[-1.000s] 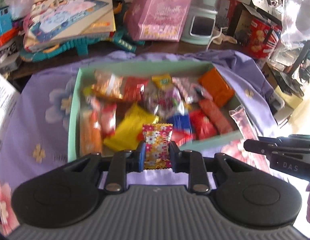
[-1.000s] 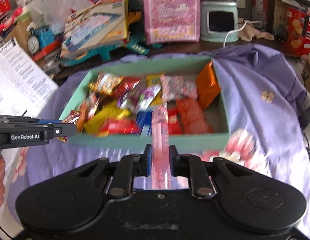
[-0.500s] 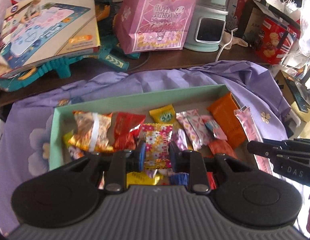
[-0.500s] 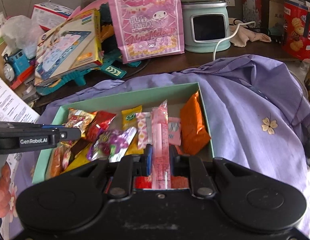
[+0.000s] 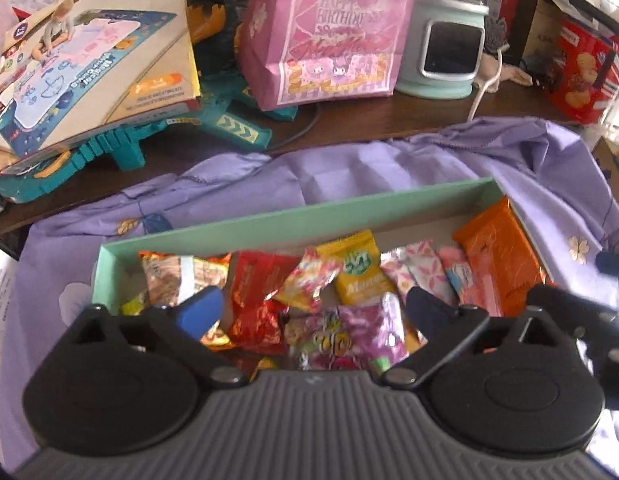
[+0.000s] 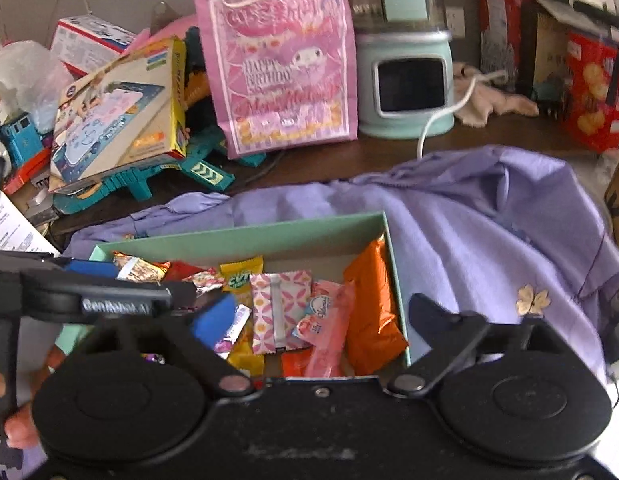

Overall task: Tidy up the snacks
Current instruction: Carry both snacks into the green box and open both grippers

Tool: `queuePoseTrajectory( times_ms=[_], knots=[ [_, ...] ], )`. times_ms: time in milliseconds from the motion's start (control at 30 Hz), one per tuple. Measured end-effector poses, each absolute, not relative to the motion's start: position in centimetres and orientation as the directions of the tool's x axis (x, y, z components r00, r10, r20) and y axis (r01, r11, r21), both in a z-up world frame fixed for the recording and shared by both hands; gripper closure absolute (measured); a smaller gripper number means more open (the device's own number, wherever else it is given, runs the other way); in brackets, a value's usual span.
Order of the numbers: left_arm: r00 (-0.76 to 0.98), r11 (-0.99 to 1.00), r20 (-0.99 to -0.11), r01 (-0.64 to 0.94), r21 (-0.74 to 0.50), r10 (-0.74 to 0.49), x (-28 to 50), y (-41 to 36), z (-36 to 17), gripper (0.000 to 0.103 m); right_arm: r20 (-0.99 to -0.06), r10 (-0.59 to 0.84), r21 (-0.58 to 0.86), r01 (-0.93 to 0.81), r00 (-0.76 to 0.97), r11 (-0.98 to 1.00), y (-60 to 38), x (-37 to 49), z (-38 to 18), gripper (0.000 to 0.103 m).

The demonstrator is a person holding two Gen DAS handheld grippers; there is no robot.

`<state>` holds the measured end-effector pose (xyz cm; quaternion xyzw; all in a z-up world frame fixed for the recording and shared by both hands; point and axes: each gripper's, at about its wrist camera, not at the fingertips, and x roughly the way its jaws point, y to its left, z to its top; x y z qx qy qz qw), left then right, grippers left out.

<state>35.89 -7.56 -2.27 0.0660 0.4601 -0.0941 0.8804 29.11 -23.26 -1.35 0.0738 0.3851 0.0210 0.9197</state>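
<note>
Cluttering the dark wooden table (image 6: 341,156) behind are a pink paper birthday bag (image 6: 285,76) and toy boxes, while a shallow mint-green cardboard box (image 5: 293,216) of wrapped snacks is sitting on lilac floral cloth (image 6: 489,232). Left gripper (image 5: 313,304) and right gripper (image 6: 321,312) are hovering over it, jaws just having been opening wide, holding nothing; a long pink snack packet (image 6: 329,328) is lying inside beside an orange foil pouch (image 6: 373,312).

Left gripper (image 5: 313,306) over the snack box (image 5: 245,226)
Its jaws have just been opening; nothing gripped, wrapped snacks (image 5: 363,280) lie below.
</note>
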Motion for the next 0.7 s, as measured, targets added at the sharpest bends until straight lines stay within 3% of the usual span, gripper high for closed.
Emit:
queuePoseTrajectory(
  times_ms=[33,700],
  knots=[
    [0.552,0.974,-0.828,0.225,0.030,-0.103,35.7,-7.5,-2.4,0.001,-0.708,0.097,0.153,0.017,0.700,0.988,-23.1,28.9,-1.3,0.000],
    [0.566,0.978,-0.820,0.204,0.030,-0.093,27.7,-4.7,1.0,0.000,-0.719,0.088,0.124,0.002,0.689,0.992,-19.9,23.1,1.7,0.000]
  ],
)
